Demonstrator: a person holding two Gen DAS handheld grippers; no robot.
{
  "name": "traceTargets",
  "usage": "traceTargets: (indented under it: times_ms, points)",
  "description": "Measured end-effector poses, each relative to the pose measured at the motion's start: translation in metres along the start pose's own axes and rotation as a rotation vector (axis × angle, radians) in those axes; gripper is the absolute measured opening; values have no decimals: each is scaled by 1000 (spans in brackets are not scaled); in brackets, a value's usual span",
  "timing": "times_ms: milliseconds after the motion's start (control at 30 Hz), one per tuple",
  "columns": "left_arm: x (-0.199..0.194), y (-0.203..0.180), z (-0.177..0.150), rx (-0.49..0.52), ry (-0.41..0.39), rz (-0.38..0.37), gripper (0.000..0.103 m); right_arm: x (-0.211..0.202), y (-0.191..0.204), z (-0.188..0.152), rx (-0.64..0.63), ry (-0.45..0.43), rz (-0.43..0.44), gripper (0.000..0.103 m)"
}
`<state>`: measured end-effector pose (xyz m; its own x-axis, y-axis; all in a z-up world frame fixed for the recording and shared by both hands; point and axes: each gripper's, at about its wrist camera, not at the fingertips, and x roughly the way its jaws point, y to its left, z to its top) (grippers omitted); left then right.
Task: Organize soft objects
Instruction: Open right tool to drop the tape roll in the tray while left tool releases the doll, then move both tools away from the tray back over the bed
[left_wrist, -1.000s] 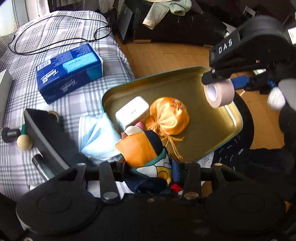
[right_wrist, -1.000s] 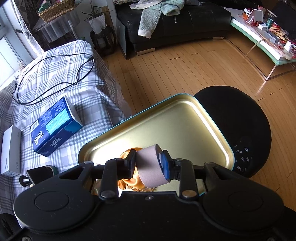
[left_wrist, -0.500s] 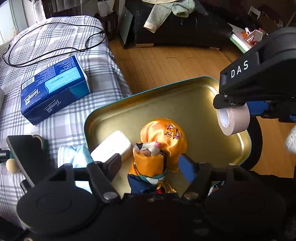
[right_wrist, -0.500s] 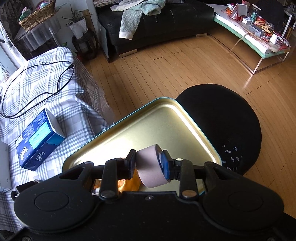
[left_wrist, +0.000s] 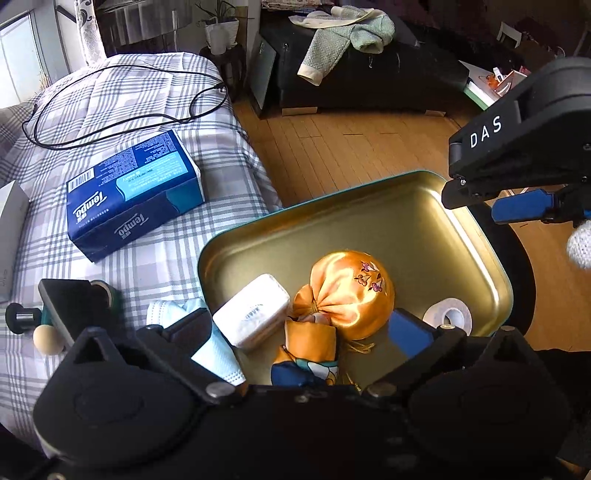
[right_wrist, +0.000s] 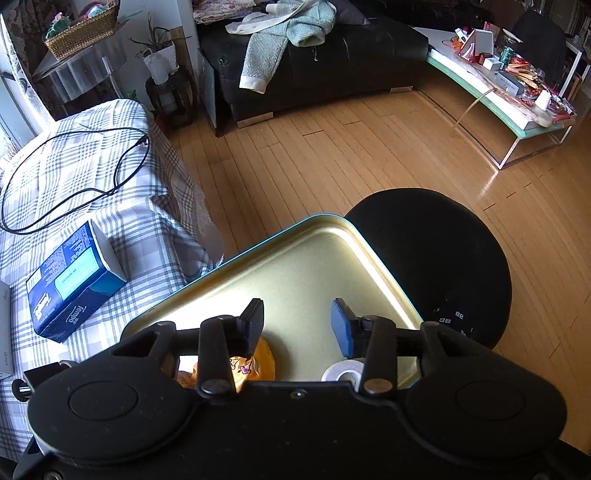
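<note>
Both tools opening and empty, left tool (left_wrist: 301, 328), right tool (right_wrist: 297, 325), tray (right_wrist: 369, 258) far half bare, tape roll (left_wrist: 447, 318) seemingly near rim

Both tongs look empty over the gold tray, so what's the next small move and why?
Probably swing the left tongs, jaws opening with nothing pressed between them, toward the face mask. It lies on the checked cloth just outside the tray, while the tape roll, orange pouch and scarf already sit inside.

tray (left_wrist: 369, 221): gold, teal rim | pouch (left_wrist: 351, 291): orange satin, purple flowers | tissue pack (left_wrist: 129, 195): navy, light blue | bedcover (left_wrist: 155, 110): grey-white plaid
</note>
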<state>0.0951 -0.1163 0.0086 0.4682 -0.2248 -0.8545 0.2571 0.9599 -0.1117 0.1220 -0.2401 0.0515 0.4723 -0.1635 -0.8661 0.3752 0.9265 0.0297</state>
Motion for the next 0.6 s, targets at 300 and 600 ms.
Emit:
traceTargets:
  times_ms: [300,600]
  points:
    - [-18,18,4,4,-61,39,103,-5,7,-1,-40,-33,-3,51]
    - [-46,55,5,-3,-122,112,103,-13,29,-7,-133,-86,-33,59]
